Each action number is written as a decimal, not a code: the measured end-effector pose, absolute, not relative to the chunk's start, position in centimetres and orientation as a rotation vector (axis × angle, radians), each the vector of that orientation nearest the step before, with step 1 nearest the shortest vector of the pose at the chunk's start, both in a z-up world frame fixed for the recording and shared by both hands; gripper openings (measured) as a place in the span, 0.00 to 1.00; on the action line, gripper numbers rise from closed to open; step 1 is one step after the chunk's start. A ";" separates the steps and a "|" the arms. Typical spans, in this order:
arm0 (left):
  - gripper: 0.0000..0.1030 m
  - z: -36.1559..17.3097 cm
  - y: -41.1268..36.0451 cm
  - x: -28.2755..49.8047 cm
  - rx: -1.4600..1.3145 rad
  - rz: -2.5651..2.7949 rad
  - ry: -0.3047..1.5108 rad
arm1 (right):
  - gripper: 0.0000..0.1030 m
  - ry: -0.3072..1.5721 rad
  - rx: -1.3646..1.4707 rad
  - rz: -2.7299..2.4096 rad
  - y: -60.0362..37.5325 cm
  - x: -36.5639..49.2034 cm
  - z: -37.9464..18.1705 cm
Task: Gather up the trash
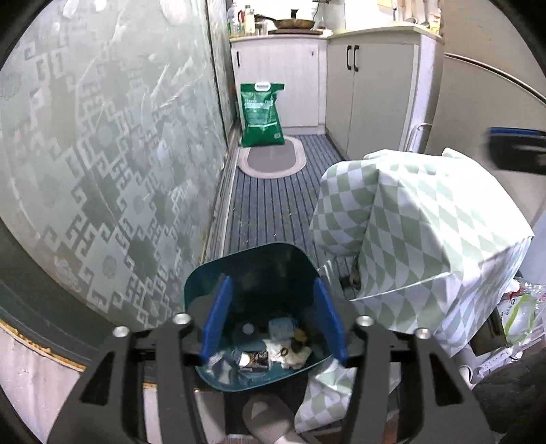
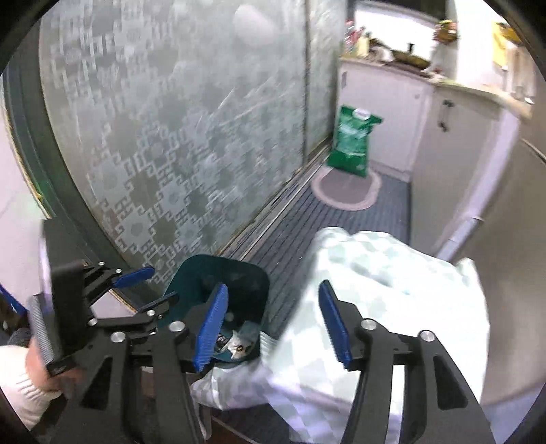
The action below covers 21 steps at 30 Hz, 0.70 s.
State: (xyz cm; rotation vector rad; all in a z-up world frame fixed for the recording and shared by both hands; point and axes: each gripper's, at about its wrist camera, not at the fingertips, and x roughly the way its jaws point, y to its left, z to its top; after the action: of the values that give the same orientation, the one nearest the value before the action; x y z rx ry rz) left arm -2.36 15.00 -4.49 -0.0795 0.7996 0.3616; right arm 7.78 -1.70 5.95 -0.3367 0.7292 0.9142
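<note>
Blue-padded fingers of the left gripper [image 1: 273,317] stand well apart with nothing pressed between them, poised over the open mouth of a dark teal trash bin [image 1: 204,273] that sits on the striped floor runner [image 1: 273,201]. At the bottom of the bin lies the collected trash [image 1: 290,348]: crumpled white tissue, a small dark carton and scraps of clear wrapper. A pale slipper [image 1: 269,420] shows on the floor just below the bin's near rim. Beside the bin's right edge rises a bulky shape draped in a green-and-white checked cloth [image 1: 426,222], its hem touching the floor close to the bin. From the right wrist view, the right gripper [image 2: 273,324] is likewise spread wide and empty, one pad over the bin's right rim and the other over the checked cloth; that view is blurred. A person's hand [image 2: 37,369] at the lower left of that view holds the left gripper's black body. Along the runner's left edge runs a frosted glass sliding door [image 1: 112,143] with a geometric pattern. At the runner's far end lies an oval mat [image 1: 271,158], and on its far edge stands a green sack [image 1: 261,116] against white cabinets [image 1: 372,95]. Bottles and a pan [image 1: 295,23] crowd the counter above the cabinets. Clear plastic packaging [image 1: 518,314] lies at the right edge, behind the cloth.
</note>
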 end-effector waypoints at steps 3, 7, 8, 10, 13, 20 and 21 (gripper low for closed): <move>0.69 -4.9 14.2 -2.2 -0.073 0.350 0.782 | 0.73 0.657 -0.272 0.863 -5.7 7.3 6.9; 0.85 -5.1 12.8 -2.7 -0.033 0.382 0.751 | 0.80 0.597 -0.225 0.796 -10.3 7.1 7.1; 0.87 -5.0 12.4 -2.9 -0.023 0.392 0.740 | 0.81 0.594 -0.222 0.780 -11.4 7.1 6.9; 0.92 -4.6 11.9 -3.4 -0.037 0.398 0.719 | 0.84 0.600 -0.222 0.762 -12.8 7.1 6.7; 0.95 -4.2 11.2 -4.1 -0.044 0.418 0.691 | 0.89 0.599 -0.211 0.759 -14.7 6.7 6.6; 0.97 -2.9 10.2 -5.3 -0.090 0.368 0.617 | 0.97 0.566 -0.204 0.787 -16.6 4.8 6.3; 0.97 -2.6 10.2 -5.4 -0.108 0.352 0.606 | 0.97 0.560 -0.201 0.788 -16.8 4.7 6.2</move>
State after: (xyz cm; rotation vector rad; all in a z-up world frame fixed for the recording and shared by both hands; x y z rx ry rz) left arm -5.40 10.21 -2.60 -0.1085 0.6058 0.3521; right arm 4.65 -16.79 6.20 -0.2007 0.5603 0.7882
